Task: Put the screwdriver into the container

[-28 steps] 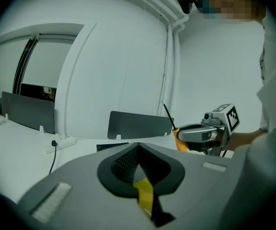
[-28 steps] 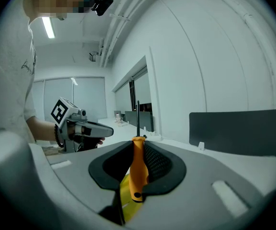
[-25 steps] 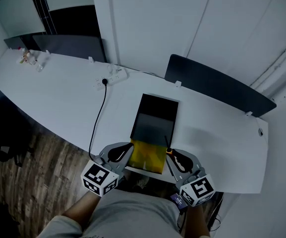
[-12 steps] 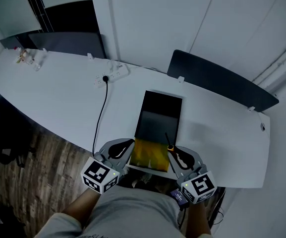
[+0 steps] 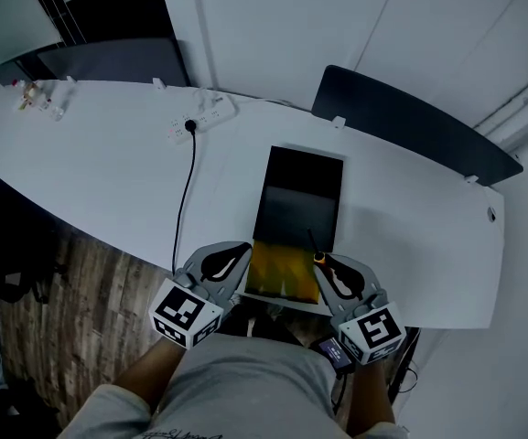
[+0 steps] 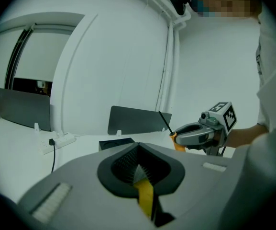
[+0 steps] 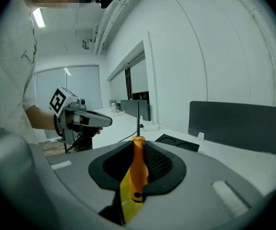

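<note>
My right gripper is shut on the screwdriver. Its orange handle sits between the jaws and its thin black shaft points up and away. The container is a long black tray on the white table, with a yellow part at its near end. Both grippers hover at that near end, the left gripper at the yellow part's left corner, the right at its right corner. In the left gripper view the jaws are shut with nothing clamped; a yellow strip shows below them. The right gripper with the screwdriver shows there too.
A white power strip lies at the table's far side, and its black cable runs down over the near edge. A dark divider panel stands behind the container. Small items sit at the far left. Wooden floor lies left of the table.
The head view has shifted a little, so the table sits slightly higher and further right. Both grippers stay at the container's near end, the right one still holding the screwdriver.
</note>
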`<state>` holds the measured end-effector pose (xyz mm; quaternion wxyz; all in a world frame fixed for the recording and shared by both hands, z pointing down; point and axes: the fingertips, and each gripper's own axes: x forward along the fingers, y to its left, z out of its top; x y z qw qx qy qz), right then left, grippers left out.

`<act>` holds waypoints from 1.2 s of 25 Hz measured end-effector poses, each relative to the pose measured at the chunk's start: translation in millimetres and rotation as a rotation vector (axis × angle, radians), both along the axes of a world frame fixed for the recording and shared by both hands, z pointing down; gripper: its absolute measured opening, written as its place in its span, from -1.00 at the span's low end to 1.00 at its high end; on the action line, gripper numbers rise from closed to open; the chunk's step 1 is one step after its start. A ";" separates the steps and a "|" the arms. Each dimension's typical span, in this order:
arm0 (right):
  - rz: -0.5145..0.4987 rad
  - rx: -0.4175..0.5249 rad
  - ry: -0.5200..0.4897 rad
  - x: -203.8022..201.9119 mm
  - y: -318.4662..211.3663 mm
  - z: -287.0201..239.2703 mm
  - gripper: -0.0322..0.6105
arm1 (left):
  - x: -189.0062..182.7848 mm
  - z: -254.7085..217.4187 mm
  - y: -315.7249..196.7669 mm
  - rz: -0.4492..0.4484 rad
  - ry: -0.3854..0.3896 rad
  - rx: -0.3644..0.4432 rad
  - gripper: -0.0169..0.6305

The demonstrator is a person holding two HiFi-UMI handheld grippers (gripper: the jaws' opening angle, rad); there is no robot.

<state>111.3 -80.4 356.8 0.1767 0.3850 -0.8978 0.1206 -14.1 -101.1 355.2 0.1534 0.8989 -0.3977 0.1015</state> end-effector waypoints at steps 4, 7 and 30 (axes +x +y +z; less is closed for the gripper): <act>0.004 -0.018 0.020 -0.6 -0.2 11.7 -0.63 | 0.0 8.3 -1.0 0.011 0.002 -0.017 -0.94; 0.009 -0.033 0.026 -0.4 -0.2 17.8 -0.63 | 1.0 14.6 -1.5 0.022 -0.001 -0.028 -0.94; -0.040 -0.119 0.150 -13.1 -3.7 81.2 -0.63 | -2.4 62.6 5.0 0.019 0.008 -0.128 -0.94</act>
